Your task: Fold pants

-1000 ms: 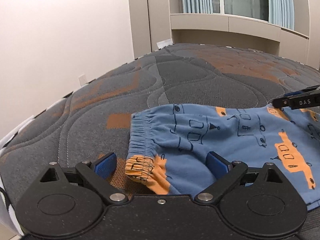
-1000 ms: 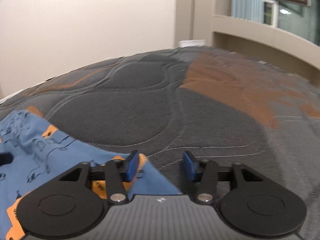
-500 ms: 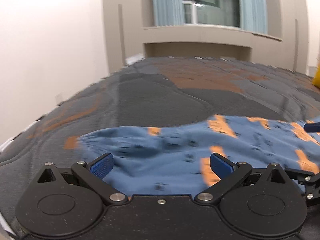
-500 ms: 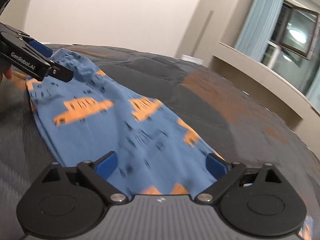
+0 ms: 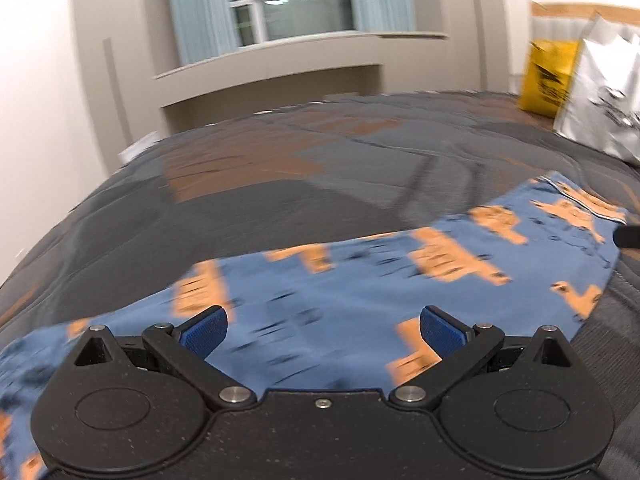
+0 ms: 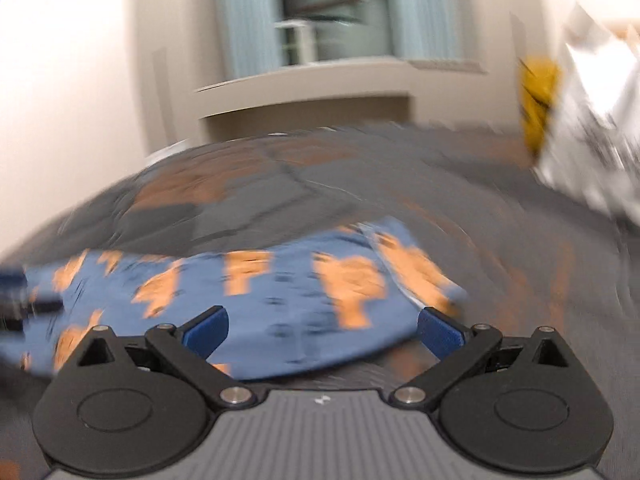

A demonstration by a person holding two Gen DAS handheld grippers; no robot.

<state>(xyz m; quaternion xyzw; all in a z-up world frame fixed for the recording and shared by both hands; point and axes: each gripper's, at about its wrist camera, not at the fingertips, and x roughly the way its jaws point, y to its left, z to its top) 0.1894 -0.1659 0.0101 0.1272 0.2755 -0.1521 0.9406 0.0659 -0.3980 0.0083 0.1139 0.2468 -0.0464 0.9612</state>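
The bed (image 5: pixel 280 184), covered in a grey and rust quilt, filled both views, and the pants (image 5: pixel 360 280), blue with orange shapes, lay spread flat across it in a long band. In the left wrist view the cloth ran from under the left gripper (image 5: pixel 323 326) away toward the upper right; in the right wrist view it lay just ahead of the right gripper (image 6: pixel 323 326) and off to its left.

Both pairs of jaws stood wide apart and gripped nothing. The right jaws had just been opening, with cloth showing beyond the gap but not pinched in it. The blue pads (image 5: pixel 204 330) of the left gripper sat clear above the fabric.

This looked like the pause between folds: the pants let go, both grippers free. The right view was badly smeared, so the near hem (image 6: pixel 420 300) may be doubled over, though that is not certain.

The next move would call for a fresh hold at each end, low enough to catch every layer, before carrying one end over the other.
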